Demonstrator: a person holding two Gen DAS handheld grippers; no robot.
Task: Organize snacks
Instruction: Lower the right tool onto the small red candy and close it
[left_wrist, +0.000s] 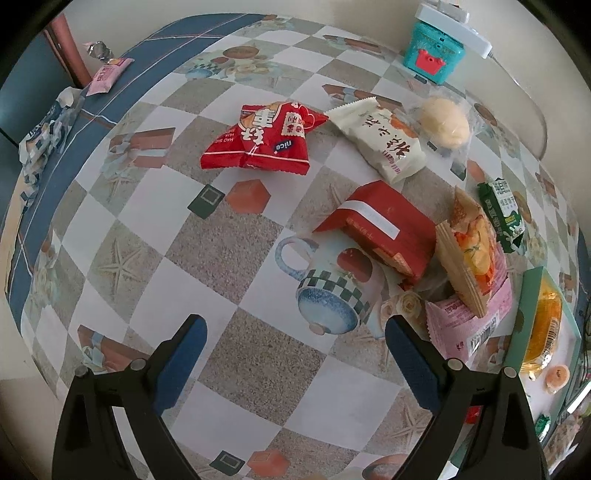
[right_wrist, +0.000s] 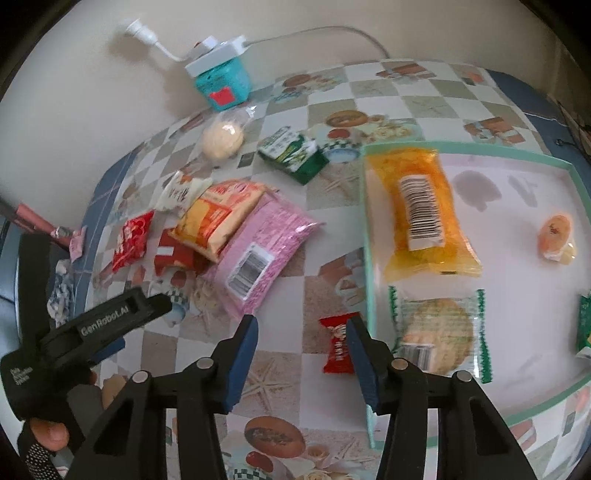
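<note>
My right gripper (right_wrist: 302, 319) hangs over the table with its jaws partly apart. A small red candy (right_wrist: 337, 345) lies on the cloth against the right finger, and the left pad stands clear of it. Just right of it is a teal-rimmed white tray (right_wrist: 369, 221) holding an orange packet (right_wrist: 421, 206), a green-edged cracker packet (right_wrist: 437, 336) and a small orange jelly cup (right_wrist: 556, 232). My left gripper (left_wrist: 295, 321) is open and empty above bare cloth. Beside it lies a pile: a red box (left_wrist: 380, 229), an orange-yellow packet (left_wrist: 469, 258) and a pink packet (left_wrist: 469, 317).
Farther back lie a red packet (left_wrist: 258, 142), a white packet (left_wrist: 384, 142), a wrapped bun (left_wrist: 445, 123) and a green packet (left_wrist: 504, 216). A teal box (left_wrist: 432, 50) under a power strip stands by the wall. A pink packet (left_wrist: 109, 74) and a crumpled wrapper (left_wrist: 44, 136) sit at the left edge.
</note>
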